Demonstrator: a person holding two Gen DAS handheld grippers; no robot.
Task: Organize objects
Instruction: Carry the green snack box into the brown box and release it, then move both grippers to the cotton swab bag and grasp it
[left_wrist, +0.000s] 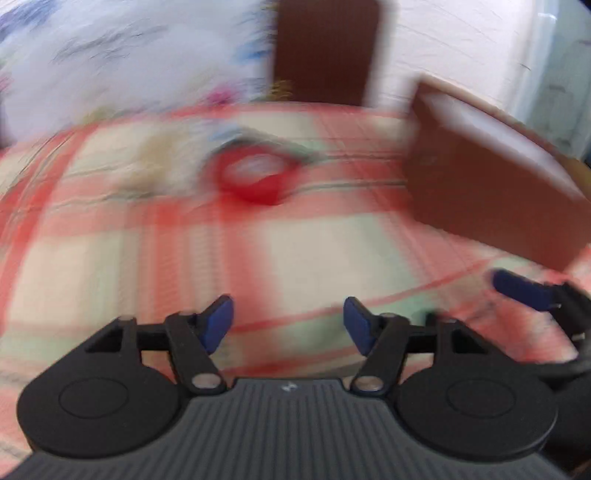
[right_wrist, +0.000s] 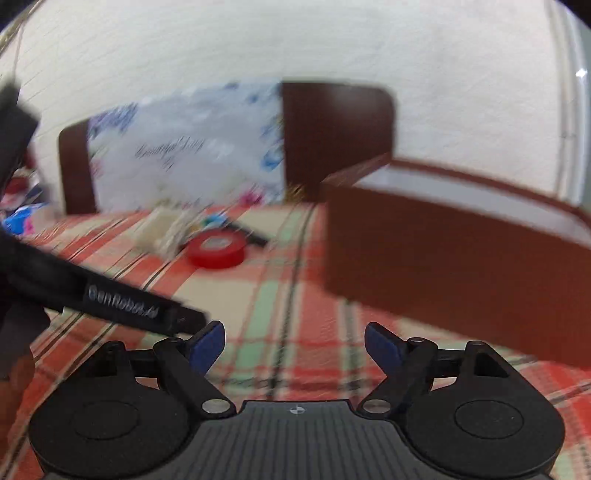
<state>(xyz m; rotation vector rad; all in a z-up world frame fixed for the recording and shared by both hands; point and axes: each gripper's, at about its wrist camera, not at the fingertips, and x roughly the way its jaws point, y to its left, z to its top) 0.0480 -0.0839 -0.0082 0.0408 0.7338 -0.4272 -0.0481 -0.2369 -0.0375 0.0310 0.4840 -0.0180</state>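
Observation:
A red tape roll (left_wrist: 255, 177) lies on the plaid cloth ahead of my left gripper (left_wrist: 288, 323), which is open and empty above the cloth. The roll also shows in the right wrist view (right_wrist: 217, 249), beside a pale crumpled item (right_wrist: 162, 230) and a dark stick-like item (right_wrist: 251, 234). A brown open box (left_wrist: 491, 184) stands to the right; it also shows in the right wrist view (right_wrist: 454, 243). My right gripper (right_wrist: 293, 347) is open and empty, near the box's front corner. Both views are blurred.
A brown headboard (right_wrist: 336, 140) and a white patterned pillow (right_wrist: 184, 147) stand at the back against a white wall. The left gripper's body (right_wrist: 110, 299) crosses the right wrist view at left. The right gripper's blue fingertip (left_wrist: 517, 288) shows at the lower right.

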